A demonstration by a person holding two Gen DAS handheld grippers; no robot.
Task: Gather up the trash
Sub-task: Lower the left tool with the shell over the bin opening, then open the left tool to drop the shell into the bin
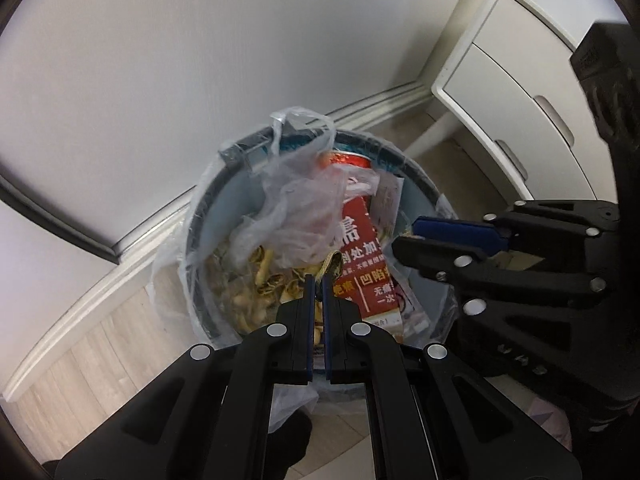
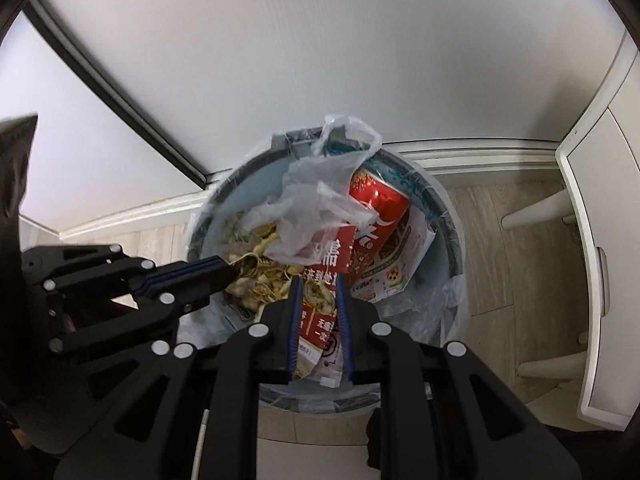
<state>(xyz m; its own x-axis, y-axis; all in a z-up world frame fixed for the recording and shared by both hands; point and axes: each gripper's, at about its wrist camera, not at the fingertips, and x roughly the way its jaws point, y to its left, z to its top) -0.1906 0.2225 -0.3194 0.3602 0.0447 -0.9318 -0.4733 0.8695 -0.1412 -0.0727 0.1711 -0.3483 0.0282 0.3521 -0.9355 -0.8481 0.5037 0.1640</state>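
Left wrist view: left gripper (image 1: 318, 280) jaws clenched on a peel scrap (image 1: 334, 266) over the bin (image 1: 200, 216); right gripper (image 2: 318, 286) grasps a red wrapper (image 2: 320, 308).

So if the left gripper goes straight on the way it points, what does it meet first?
Probably the heap of peels in the bin; the left gripper, shut, points down at it. Depth is unclear.

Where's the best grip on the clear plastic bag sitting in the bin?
Take the clear plastic bag by its handle loop, which stands up above the far rim of the bin. Come from above, jaws across the thin strap. The loop is free and clear of the red can; the crumpled body is loose and overlaps other trash.
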